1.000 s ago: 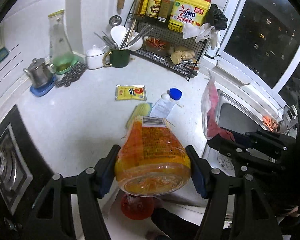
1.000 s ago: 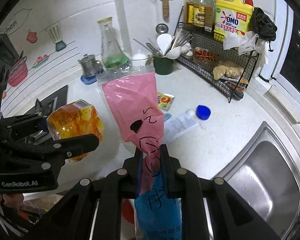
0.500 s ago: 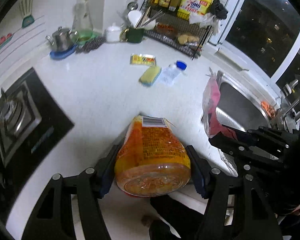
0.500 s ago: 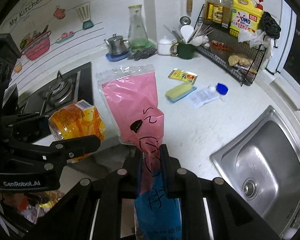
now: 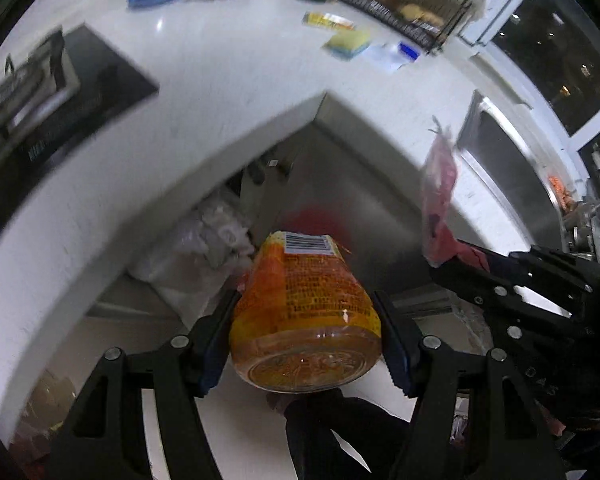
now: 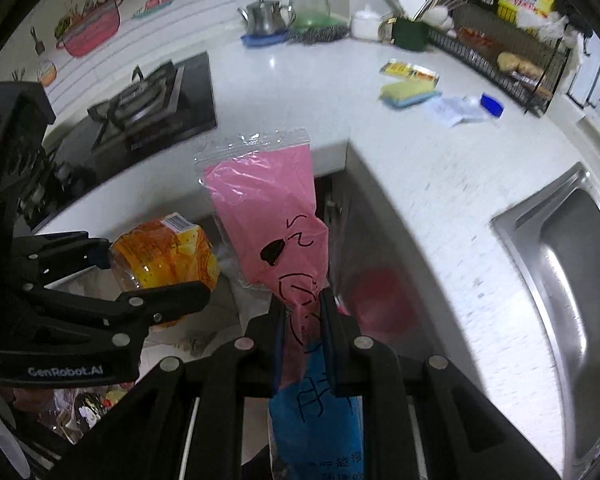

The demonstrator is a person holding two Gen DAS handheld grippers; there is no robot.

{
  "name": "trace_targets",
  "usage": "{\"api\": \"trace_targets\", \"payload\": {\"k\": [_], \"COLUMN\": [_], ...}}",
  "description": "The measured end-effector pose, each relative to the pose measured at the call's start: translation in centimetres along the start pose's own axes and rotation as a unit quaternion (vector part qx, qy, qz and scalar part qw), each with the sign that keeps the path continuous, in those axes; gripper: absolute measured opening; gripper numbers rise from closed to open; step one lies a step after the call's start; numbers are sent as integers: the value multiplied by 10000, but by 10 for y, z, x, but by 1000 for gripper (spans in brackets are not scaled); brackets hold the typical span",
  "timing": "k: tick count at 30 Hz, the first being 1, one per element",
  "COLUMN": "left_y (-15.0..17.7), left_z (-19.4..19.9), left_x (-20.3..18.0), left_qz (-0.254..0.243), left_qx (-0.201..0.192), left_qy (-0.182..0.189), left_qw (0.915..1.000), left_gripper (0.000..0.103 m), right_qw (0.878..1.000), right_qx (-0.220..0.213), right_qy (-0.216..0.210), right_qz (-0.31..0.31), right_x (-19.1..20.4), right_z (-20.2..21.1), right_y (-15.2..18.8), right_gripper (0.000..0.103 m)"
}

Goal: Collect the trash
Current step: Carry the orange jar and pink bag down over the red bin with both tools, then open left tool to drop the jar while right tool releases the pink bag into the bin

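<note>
My left gripper [image 5: 306,340] is shut on an orange plastic jar [image 5: 304,312] with a barcode label, held bottom toward the camera. The same orange jar [image 6: 164,256] shows at the left of the right wrist view. My right gripper [image 6: 304,312] is shut on a pink and blue plastic bag [image 6: 272,216] with black writing, which stands up from the jaws. That pink bag [image 5: 440,200] appears at the right of the left wrist view. Both grippers hang below the inner corner of the white counter [image 5: 172,128], over the floor. A red blurred round thing [image 6: 380,296] lies below.
On the counter [image 6: 300,92] lie a yellow sponge [image 6: 410,92], a yellow packet [image 6: 410,72] and a bottle with a blue cap [image 6: 492,105]. A gas hob [image 6: 148,104] is at left, a steel sink [image 6: 568,280] at right. White plastic bags [image 5: 212,236] sit under the counter corner.
Both grippers have sunk and pulled back from over the counter to below its edge, each keeping its grip. The counter items have shrunk toward the top of both views.
</note>
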State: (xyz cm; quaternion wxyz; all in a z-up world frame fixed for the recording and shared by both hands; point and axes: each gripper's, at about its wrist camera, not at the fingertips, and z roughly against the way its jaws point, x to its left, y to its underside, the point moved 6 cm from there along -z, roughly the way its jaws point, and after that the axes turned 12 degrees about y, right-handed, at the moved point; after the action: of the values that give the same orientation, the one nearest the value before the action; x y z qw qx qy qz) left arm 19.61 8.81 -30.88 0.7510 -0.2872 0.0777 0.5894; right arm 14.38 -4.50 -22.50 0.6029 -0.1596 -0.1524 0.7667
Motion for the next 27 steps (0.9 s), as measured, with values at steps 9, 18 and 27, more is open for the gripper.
{"api": "trace_targets", "payload": {"k": [9,18,27], "left_y": [37,72,83], "left_z": [-107,-248,-320], "left_x": [62,115,129], "left_qz": [337,381,166], "left_qx": [237,551,724], "left_qy": [68,299,284], "left_qw": [9991,9973,9968], "left_gripper": [64,64,65], "right_qw": [9988,9973,9953], "right_qx": [493,702,884], "right_qy": [20,218,398], "right_qz": [50,30,-69], "right_x": [9,-1,-15], "right_z": [-118,-243,-319], "right_y": [48,98,121], "right_gripper": [15,15,15]}}
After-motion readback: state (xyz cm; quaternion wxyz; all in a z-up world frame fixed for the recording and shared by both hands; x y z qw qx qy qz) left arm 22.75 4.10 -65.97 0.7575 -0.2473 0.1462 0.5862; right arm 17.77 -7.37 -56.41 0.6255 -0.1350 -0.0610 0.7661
